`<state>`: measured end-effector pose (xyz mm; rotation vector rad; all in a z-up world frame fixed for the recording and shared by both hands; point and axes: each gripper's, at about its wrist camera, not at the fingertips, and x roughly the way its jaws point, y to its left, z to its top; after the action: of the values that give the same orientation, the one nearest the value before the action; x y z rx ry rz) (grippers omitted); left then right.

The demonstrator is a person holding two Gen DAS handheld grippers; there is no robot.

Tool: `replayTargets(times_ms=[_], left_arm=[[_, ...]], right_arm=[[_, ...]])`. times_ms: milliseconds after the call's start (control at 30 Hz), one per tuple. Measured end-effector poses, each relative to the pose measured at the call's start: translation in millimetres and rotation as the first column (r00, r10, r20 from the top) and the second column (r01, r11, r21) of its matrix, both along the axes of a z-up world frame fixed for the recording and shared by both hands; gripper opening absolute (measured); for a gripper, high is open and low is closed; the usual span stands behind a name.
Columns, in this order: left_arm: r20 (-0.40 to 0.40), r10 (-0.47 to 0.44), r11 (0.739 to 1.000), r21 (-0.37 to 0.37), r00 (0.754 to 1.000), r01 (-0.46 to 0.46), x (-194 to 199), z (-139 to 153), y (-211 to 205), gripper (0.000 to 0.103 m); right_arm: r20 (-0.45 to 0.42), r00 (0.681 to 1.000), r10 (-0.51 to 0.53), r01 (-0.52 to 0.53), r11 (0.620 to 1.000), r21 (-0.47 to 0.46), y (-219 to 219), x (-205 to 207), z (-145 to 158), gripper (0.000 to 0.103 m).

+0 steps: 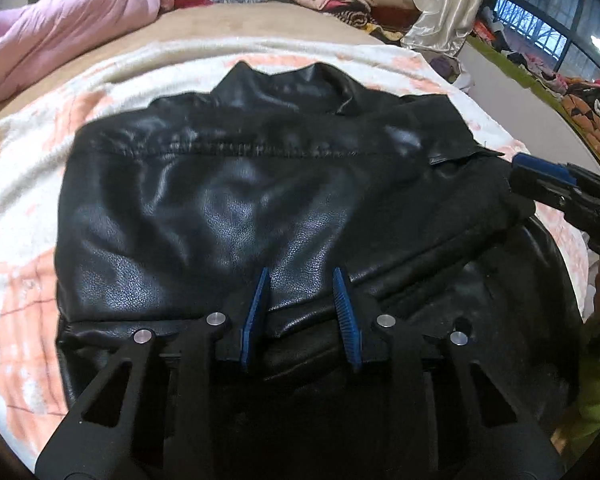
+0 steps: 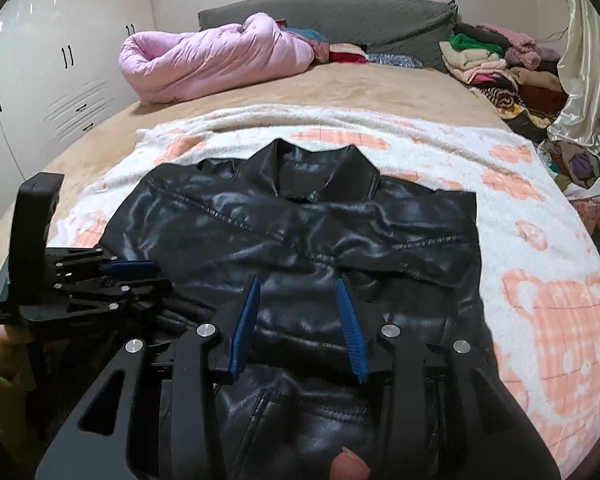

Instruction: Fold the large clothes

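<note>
A black leather jacket (image 1: pixel 236 184) lies back-up on a white and peach blanket (image 1: pixel 24 184) on the bed, collar at the far side, sleeves folded in over the back. My left gripper (image 1: pixel 300 276) is open, its blue fingers just above the jacket's near hem. It also shows in the right wrist view (image 2: pixel 140 276) at the jacket's left edge. My right gripper (image 2: pixel 298 286) is open and empty above the jacket (image 2: pixel 300 220) near the folded sleeve. In the left wrist view it (image 1: pixel 540 176) hovers at the jacket's right shoulder.
A rolled pink quilt (image 2: pixel 212 60) lies at the head of the bed by a grey headboard (image 2: pixel 324 12). Stacks of folded clothes (image 2: pixel 488 64) sit at the far right. White wardrobes (image 2: pixel 52 72) stand left. A cream curtain (image 1: pixel 444 4) hangs right.
</note>
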<state>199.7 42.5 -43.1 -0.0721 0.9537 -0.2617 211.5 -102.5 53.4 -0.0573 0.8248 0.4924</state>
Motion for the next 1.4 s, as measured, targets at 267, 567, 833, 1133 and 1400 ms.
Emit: replayTargets(times_ms=[267, 567, 833, 1133, 1400], left_arm=[[-0.004, 0.001, 1.0, -0.02, 1.0, -0.002, -1, -1, 3, 0.025], [-0.008, 0.003, 0.999, -0.043, 1.0, -0.004, -2, 2, 5, 0.025], [-0.008, 0.006, 0.997, -0.074, 1.0, -0.007, -3, 6, 10, 0.025], [0.048, 0.013, 0.998, -0.063, 0.999, -0.01, -10, 24, 11, 0.046], [0.063, 0.03, 0.998, -0.059, 0.998, -0.026, -11, 34, 15, 0.069]], right_arm=[[-0.143, 0.987, -0.079, 0.064, 0.992, -0.104, -5, 17, -42, 0.035], [-0.214, 0.974, -0.081, 0.072, 0.996, -0.05, -9, 23, -53, 0.038], [-0.112, 0.993, -0.043, 0.04, 0.999, -0.026, -9, 14, -26, 0.062], [-0.061, 0.996, -0.064, 0.066, 0.997, 0.04, -24, 11, -10, 0.09], [-0.042, 0.995, -0.089, 0.092, 0.994, 0.067, -31, 12, -3, 0.096]])
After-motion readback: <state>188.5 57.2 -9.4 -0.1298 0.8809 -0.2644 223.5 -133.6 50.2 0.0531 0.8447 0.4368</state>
